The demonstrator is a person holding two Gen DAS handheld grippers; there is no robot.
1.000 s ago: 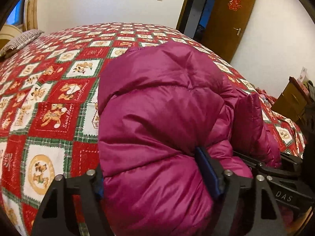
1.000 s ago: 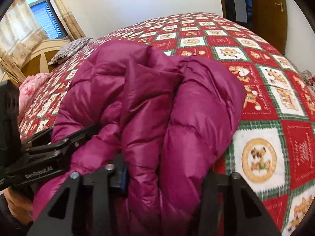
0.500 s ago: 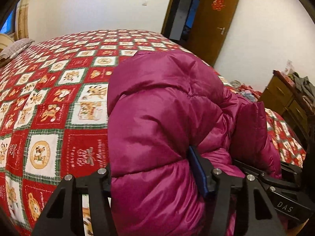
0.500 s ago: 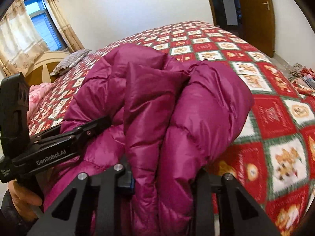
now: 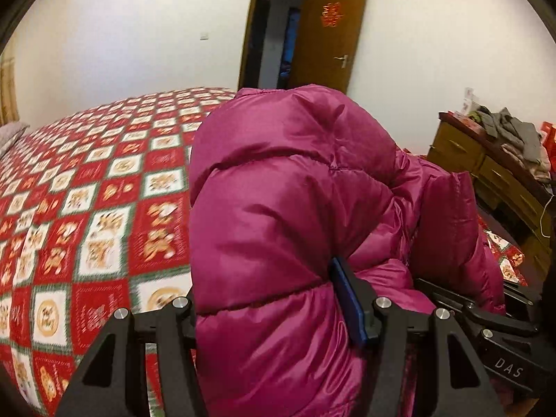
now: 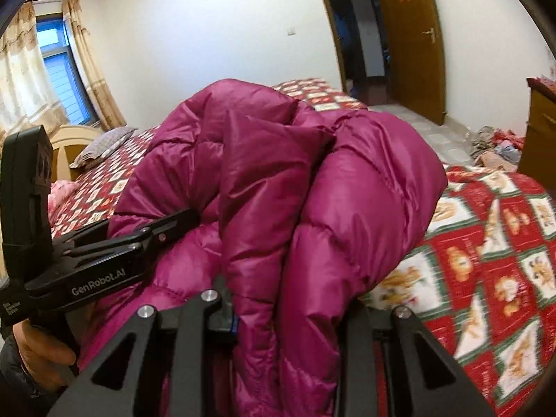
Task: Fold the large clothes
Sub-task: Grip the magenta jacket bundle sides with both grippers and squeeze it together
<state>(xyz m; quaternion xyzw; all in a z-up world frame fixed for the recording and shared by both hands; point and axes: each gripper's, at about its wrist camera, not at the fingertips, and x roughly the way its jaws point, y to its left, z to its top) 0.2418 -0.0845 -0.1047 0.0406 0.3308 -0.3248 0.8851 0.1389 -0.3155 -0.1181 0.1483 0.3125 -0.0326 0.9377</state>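
The puffy purple coat [image 5: 288, 215] looks soft, light and slippery. Both tongs, left [image 5: 274, 312] and right [image 6: 288, 316], squeeze thick folds at six o'clock; grab bunched parts.

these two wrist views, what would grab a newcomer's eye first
A puffy magenta down jacket fills the middle of both views, bunched up, with the left gripper and right gripper both clamped on it. Under it spreads a red, white and green checked bedspread. An open brown door stands behind.
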